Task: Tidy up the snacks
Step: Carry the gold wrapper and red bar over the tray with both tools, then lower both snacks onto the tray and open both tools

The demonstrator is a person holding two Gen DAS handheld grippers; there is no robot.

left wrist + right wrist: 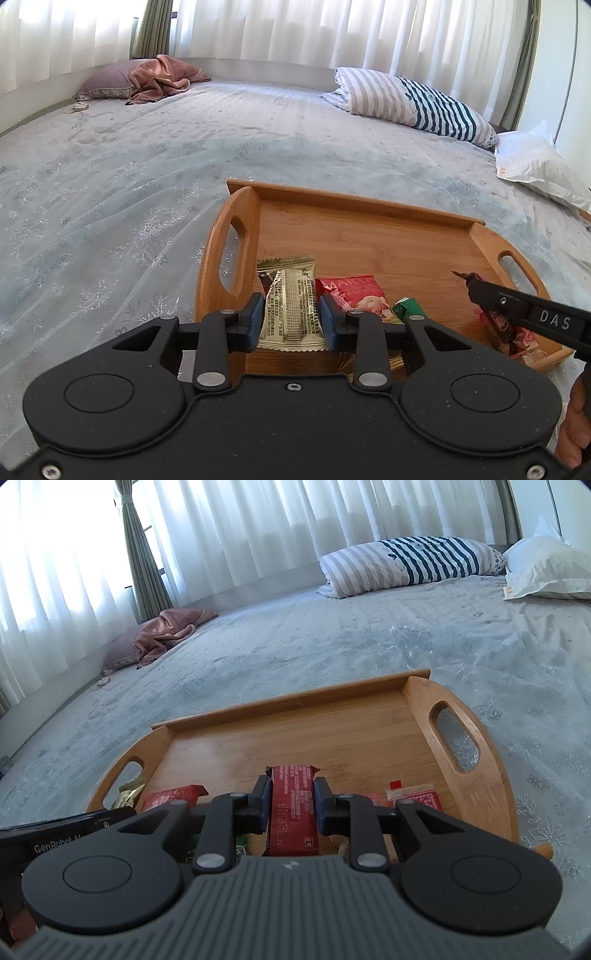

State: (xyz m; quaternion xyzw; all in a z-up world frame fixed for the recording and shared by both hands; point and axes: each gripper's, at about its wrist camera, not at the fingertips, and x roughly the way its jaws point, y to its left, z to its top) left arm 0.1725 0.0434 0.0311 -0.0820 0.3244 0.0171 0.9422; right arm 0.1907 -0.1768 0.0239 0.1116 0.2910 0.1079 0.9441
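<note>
Left gripper (291, 319) is clamping a gold snack bar (291, 306) by the tray's (369, 236) left rim. Right gripper (290, 805) is pinching a red snack bar (292, 808); the tray's far half is lying bare.

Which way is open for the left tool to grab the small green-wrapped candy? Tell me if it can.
Probably not yet. The left tool is shut on the gold foil snack bar, so its jaws are occupied. The small green-wrapped candy lies just right of it on the wooden tray, otherwise unobstructed.
</note>
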